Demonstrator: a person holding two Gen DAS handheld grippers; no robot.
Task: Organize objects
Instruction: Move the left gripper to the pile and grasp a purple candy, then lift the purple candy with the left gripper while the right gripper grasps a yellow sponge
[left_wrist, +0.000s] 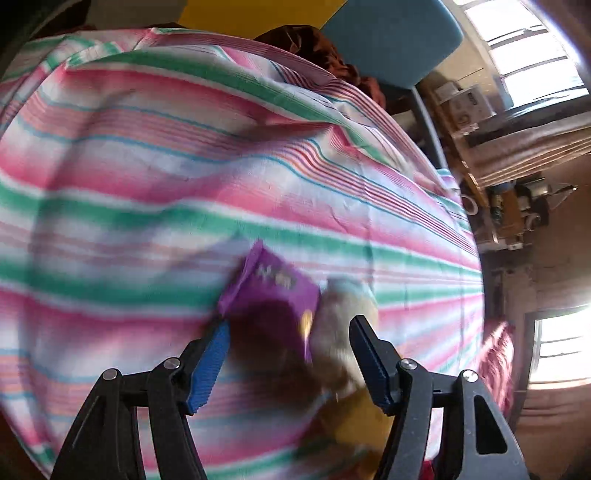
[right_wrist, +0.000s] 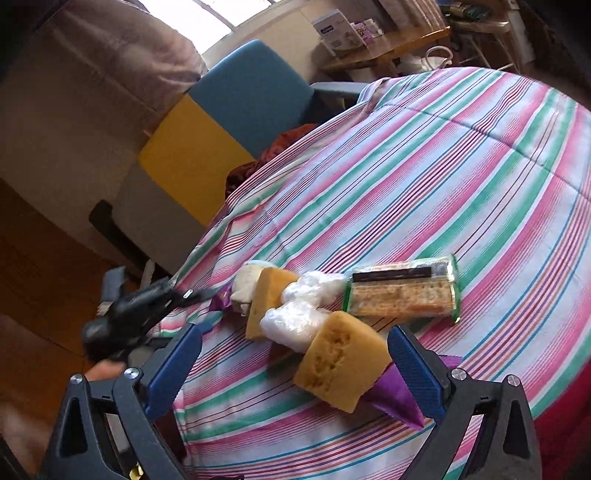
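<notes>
1. Surface: table under a striped cloth (right_wrist: 424, 177) in pink, green and white. Items bunched near the table edge closest to both grippers. Rest of the cloth carries nothing that shows.
2. Left gripper (left_wrist: 288, 332): jaws wide apart, nothing held. A purple packet (left_wrist: 273, 295) lies just ahead between the fingertips, blurred; whether a pad touches it I cannot tell. A pale blurred lump sits touching the packet's right side, a yellowish shape below it.
3. Right gripper (right_wrist: 295, 350): jaws wide apart, nothing held. A yellow sponge (right_wrist: 340, 365) sits between the fingers, resting partly on a second purple packet (right_wrist: 395, 395) by the right finger.
4. Row behind it: two clear-wrapped white bundles (right_wrist: 295, 325), a second sponge (right_wrist: 267, 302), a whitish lump (right_wrist: 245, 286), then a cracker pack (right_wrist: 402, 295) in green-edged wrap, farther toward the table centre.
5. The left gripper shows in the right view as a blurred dark shape at the table's left edge, next to the whitish lump.
6. Step in hand, my guess: left goes for the purple packet, right lines up on the near sponge.
7. Doing it well: the packet is flat and thin, so come in low, one pad under an edge, and close slowly so it doesn't slide on the cloth.
8. Sponge is soft: squeeze mid-body, lightly, and lift straight up so the packet beneath isn't dragged.
9. Risk: the cloth wrinkles and pulls neighbours; keep both grippers apart near that edge.
</notes>
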